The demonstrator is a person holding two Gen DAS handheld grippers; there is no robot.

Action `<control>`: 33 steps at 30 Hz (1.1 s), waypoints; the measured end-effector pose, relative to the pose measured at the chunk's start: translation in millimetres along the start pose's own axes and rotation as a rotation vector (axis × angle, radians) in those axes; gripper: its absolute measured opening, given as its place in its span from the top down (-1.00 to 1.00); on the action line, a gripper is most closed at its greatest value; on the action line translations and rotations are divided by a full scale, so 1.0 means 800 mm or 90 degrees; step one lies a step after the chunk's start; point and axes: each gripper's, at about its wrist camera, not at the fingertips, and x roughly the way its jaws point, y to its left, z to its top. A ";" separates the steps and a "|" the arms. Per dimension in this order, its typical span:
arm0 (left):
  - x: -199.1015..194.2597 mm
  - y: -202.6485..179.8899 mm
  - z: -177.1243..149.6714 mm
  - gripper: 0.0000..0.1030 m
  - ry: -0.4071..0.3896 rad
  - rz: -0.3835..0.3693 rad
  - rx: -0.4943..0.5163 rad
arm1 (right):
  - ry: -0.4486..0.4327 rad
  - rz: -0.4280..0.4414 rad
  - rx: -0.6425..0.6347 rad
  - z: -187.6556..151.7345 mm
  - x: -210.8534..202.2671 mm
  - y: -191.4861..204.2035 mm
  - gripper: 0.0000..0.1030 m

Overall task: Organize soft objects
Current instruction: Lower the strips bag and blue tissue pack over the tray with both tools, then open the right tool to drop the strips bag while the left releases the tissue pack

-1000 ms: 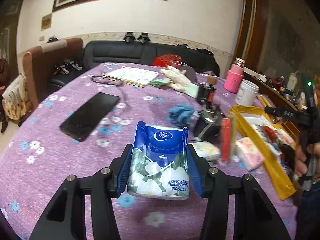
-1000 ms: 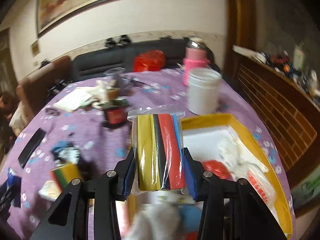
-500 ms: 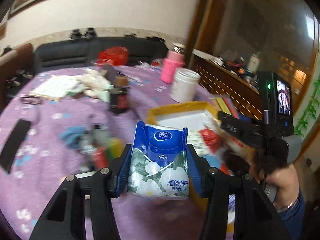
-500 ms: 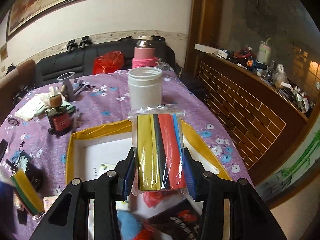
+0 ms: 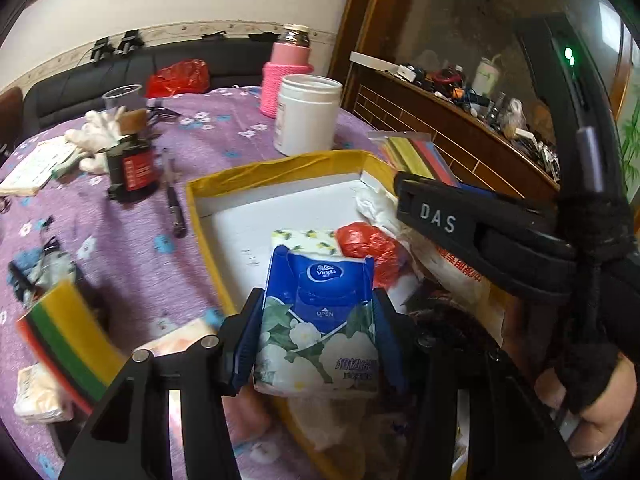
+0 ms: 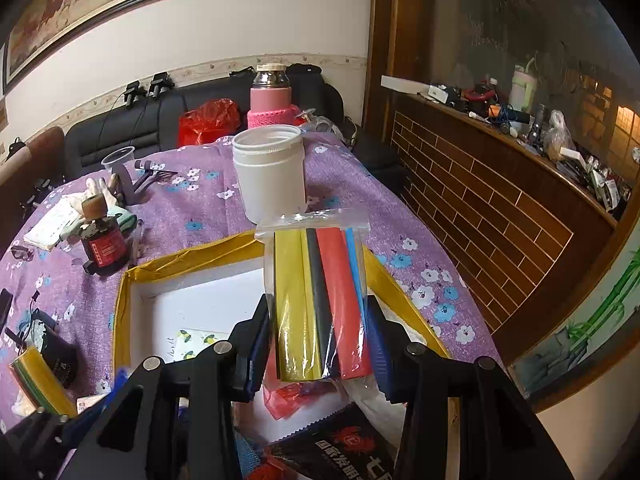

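Your left hand-held gripper [image 5: 318, 332] pinches the tissue pack [image 5: 320, 320] above the box [image 5: 208, 232]. Your right hand-held gripper [image 6: 316, 344] pinches the bag [image 6: 320, 300] there too. Lower each gently, then let go.

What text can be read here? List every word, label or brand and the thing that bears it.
"Vinda": blue floral tissue pack clamped in the left gripper.
"OPEN": same pack, under the logo.
"DAS": black finger of the right gripper.
Chinese print low on the tissue pack, on the red-labelled dark bottle and on the black snack bag: too blurred or small to read.
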 end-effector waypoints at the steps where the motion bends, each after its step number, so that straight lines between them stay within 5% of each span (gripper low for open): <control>1: 0.005 -0.004 0.001 0.02 0.003 -0.005 0.003 | 0.002 0.000 0.003 0.000 0.001 -0.001 0.10; 33: 0.021 -0.013 -0.017 -0.02 -0.028 -0.046 0.042 | 0.058 0.014 0.001 -0.011 0.033 0.001 0.07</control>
